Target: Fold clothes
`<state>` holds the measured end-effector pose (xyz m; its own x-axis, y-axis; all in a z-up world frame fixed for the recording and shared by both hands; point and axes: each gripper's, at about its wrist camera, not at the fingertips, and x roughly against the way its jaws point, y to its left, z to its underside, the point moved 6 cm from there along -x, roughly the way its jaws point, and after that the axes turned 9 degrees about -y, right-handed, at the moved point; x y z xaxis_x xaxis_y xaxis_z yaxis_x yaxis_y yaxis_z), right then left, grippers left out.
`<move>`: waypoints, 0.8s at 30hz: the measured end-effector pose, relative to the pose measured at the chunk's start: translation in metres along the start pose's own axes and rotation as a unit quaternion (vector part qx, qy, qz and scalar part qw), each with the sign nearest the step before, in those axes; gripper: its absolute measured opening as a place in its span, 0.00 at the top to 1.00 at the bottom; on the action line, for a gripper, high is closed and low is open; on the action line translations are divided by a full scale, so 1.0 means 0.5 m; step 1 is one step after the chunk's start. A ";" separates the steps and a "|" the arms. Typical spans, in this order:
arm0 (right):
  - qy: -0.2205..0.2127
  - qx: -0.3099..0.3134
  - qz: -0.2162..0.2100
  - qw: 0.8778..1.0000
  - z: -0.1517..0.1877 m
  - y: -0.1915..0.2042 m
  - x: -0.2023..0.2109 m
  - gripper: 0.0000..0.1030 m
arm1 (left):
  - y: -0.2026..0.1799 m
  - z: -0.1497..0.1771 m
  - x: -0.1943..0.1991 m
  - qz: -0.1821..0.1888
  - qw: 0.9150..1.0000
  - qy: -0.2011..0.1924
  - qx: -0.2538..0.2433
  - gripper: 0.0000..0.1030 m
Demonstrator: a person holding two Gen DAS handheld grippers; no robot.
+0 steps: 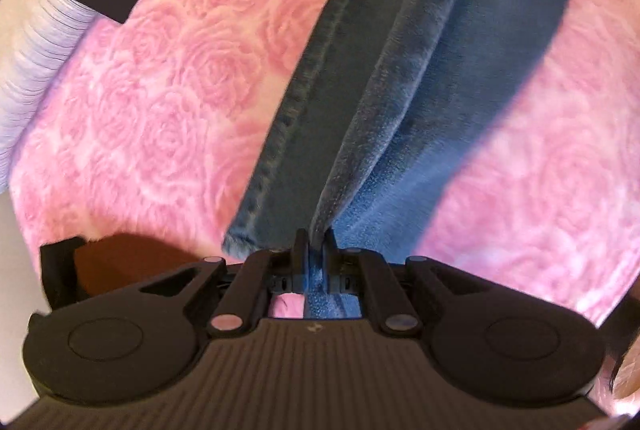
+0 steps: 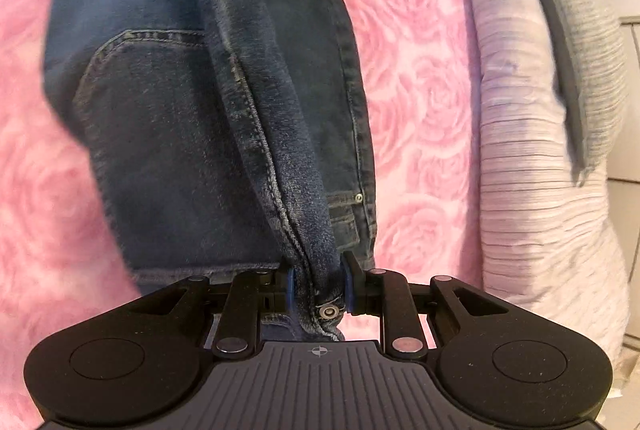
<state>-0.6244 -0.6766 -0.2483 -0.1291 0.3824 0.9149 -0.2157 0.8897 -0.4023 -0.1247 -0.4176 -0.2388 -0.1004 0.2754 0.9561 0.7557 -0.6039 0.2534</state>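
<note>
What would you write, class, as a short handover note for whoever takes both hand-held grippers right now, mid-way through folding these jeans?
Left hand-held gripper: shut on a pinch of the jeans at the leg-hem end.
Right hand-held gripper: shut on the jeans' waistband, by the metal button.
Jeans hang from both grips above the pink rose blanket; a back pocket faces the right camera.
Done: both ends picked up.
Left: lay flat and fold; no finished fold is visible yet.

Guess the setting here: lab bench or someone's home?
Most likely a home bedroom. The jeans hang over a pink rose-pattern blanket that looks like bedding, with a pale ribbed pillow at its edge. No bench or lab gear shows.
</note>
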 end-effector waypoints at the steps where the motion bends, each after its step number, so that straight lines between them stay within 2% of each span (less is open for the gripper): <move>1: 0.002 -0.001 -0.004 1.000 -0.005 -0.009 -0.010 0.79 | 0.014 -0.006 -0.016 0.004 1.000 0.001 0.001 0.95; 7: -0.003 -0.016 -0.019 1.000 -0.026 -0.079 -0.050 0.79 | 0.063 -0.031 -0.092 0.025 0.999 0.022 0.007 0.94; 11: -0.012 -0.036 -0.046 0.998 -0.030 -0.110 -0.105 0.75 | 0.075 -0.037 -0.147 0.027 0.999 0.043 0.012 0.84; 13: -0.014 -0.063 -0.039 0.997 -0.028 -0.120 -0.146 0.74 | 0.084 -0.037 -0.179 0.012 0.998 0.050 0.019 0.77; 16: -0.021 -0.117 -0.005 0.993 -0.022 -0.139 -0.189 0.70 | 0.103 -0.040 -0.201 -0.030 0.997 0.051 0.044 0.76; 17: -0.024 -0.141 0.008 0.990 -0.018 -0.146 -0.194 0.70 | 0.110 -0.042 -0.199 -0.041 0.996 0.049 0.055 0.75; 19: -0.036 -0.188 0.034 0.981 -0.003 -0.157 -0.187 0.62 | 0.119 -0.046 -0.182 -0.059 0.995 0.041 0.076 0.72; 20: -0.041 -0.211 0.047 0.975 0.006 -0.162 -0.182 0.62 | 0.122 -0.048 -0.168 -0.074 0.993 0.036 0.080 0.72; 22: -0.041 -0.258 0.082 0.962 0.032 -0.166 -0.161 0.62 | 0.130 -0.057 -0.135 -0.110 0.989 0.025 0.094 0.72; 24: -0.038 -0.311 0.111 0.943 0.061 -0.164 -0.136 0.62 | 0.129 -0.075 -0.097 -0.139 0.984 0.000 0.110 0.74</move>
<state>-0.6277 -0.7830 -0.2784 -0.1779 0.5778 0.7966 0.4310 0.7735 -0.4648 -0.0952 -0.4980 -0.2634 -0.3239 0.4066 0.8543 0.8208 -0.3283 0.4674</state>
